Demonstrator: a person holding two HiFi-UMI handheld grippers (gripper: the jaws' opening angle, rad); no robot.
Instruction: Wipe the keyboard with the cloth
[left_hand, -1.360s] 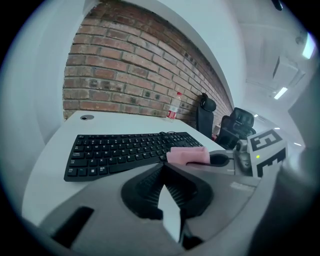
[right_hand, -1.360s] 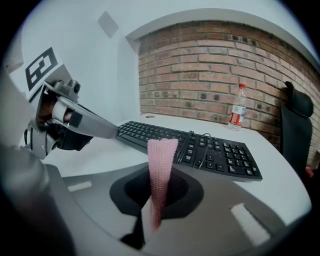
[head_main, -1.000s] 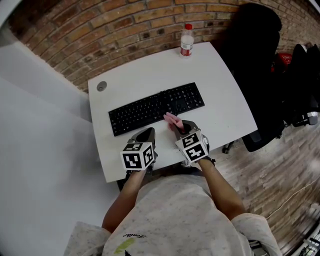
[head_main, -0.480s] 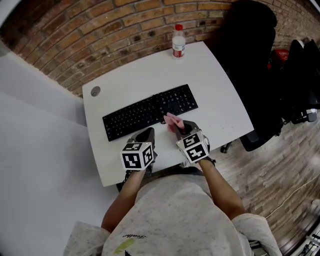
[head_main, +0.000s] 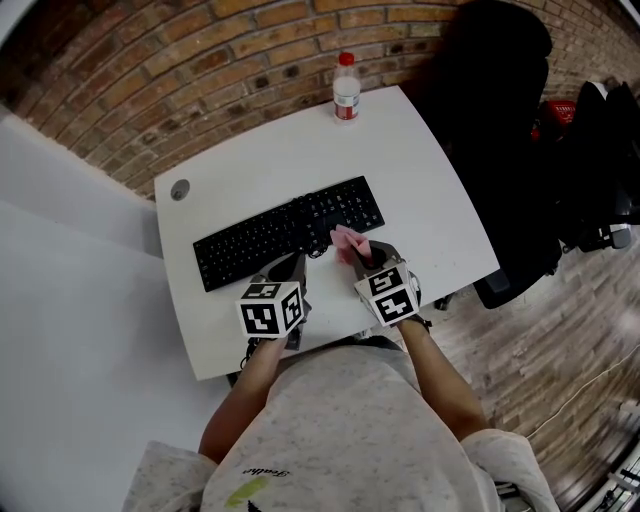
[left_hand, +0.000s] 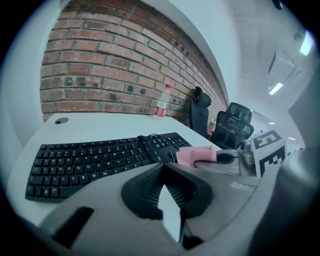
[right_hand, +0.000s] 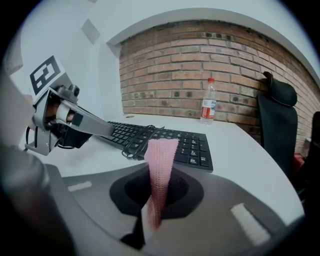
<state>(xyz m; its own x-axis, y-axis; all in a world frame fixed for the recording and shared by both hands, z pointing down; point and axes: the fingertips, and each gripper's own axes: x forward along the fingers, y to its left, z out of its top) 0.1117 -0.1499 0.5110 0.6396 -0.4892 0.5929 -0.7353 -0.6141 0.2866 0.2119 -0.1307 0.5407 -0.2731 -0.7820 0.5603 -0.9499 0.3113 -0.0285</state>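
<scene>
Both tongs sit at the near edge of the white bench (head_main: 430, 170), right in front of the person. The right tongs (head_main: 362, 252) are clamped on the pink cloth (head_main: 346, 240). In the right gripper view the strip runs up between the two jaws and pokes out past their tips. From the head view the free end of the cloth reaches the near edge of the black keyboard (head_main: 270, 235), toward its right end by the number pad. Can't tell if it's actually touching the keys or just hanging over them.

The left tongs (head_main: 291, 266) are closed, tips together with nothing between them. They're just off the keyboard's near edge around the middle, close beside the right ones. The left gripper view has the keyboard spread out ahead with its cable (left_hand: 148, 138) looped on top of the keys.

The keyboard lies at a slant across the middle of the bench. At the far edge, against the brick wall (head_main: 200, 50), a plastic bottle (head_main: 346, 88) stands upright with a red cap on and a red-and-white label. No idea what's in it or how full it is, it's too small. There's a round cable hole (head_main: 180, 189) near the far left corner of the bench, and a black office chair (head_main: 500, 90) off the right side
</scene>
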